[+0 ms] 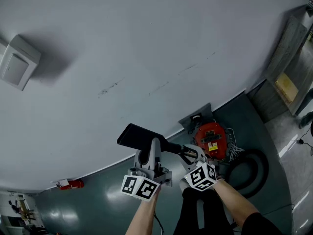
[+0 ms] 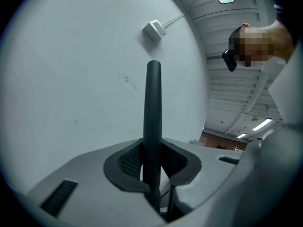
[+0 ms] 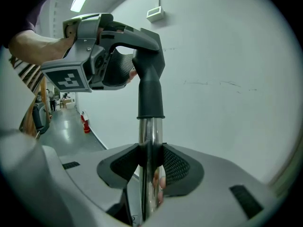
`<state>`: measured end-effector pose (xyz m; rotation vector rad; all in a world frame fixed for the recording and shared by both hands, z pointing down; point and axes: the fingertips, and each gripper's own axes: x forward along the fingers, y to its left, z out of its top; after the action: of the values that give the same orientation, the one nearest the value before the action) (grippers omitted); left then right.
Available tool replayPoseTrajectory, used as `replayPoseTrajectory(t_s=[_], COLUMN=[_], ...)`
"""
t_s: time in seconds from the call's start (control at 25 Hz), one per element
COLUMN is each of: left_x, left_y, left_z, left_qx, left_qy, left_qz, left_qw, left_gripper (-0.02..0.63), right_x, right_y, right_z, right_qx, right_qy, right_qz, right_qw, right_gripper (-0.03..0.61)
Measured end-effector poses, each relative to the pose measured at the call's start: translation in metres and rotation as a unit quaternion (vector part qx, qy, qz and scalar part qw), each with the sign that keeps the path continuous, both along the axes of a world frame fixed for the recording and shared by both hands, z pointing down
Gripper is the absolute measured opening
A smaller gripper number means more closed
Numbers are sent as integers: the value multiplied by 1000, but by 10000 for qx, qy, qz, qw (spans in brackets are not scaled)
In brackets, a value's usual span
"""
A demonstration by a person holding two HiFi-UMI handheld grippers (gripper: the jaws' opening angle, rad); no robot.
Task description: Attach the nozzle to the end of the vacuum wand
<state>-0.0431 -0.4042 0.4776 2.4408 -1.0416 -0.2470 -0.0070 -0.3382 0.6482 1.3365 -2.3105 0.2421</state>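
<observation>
Nearest us, our two forearms rise from the bottom edge of the head view. The left forearm is bare, and the right forearm comes out of a dark sleeve. They angle toward each other, so both tools meet in front of the body.

The left tongs reach away from us roughly level, with their marker cube facing back at us. In the left gripper view their padded jaws are clamped on the nozzle, a flat dark piece seen edge-on and standing straight up between the pads. Just to their right, the right tongs tip somewhat downward. Their jaws pinch the chrome wand, which runs up between both pads.

In the right gripper view, the nozzle's black collar sits over the wand's upper end, and the left tongs grip the nozzle's wider part above it.

Beyond the tongs, on the grey-green floor, the red vacuum body stands against the base of the wall. A black hose loops to its right.

Farther off, the pale wall fills most of the head view. A small white box is fixed to it at far left, and a red fire extinguisher stands at its foot to the left.
</observation>
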Motion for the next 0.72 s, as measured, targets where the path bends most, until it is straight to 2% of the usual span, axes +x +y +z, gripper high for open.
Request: replayPoseTrajectory(t_s=[0.16,0.36,0.48,0.72], left_x=[-1,1,-1,-2], left_y=[-9,-1,1,1], left_z=[4,0,1,5], left_qx=[-167,153,167,185], left_qy=[159,4,65,-158], left_qz=[-4,-9,60,65], left_qw=[9997,9999,9998,9997], left_gripper=[81,81,83,128], right_x=[1,0,-2,0], right_y=[-1,-2,-2,0], right_z=[0,2,3,8], right_qx=[12,37,34,-161], right_qy=[19,52,17,-182], right_qz=[-38,-8,-18,-14], right_qw=[10000,10000,10000,9997], right_gripper=[158,160,160,163])
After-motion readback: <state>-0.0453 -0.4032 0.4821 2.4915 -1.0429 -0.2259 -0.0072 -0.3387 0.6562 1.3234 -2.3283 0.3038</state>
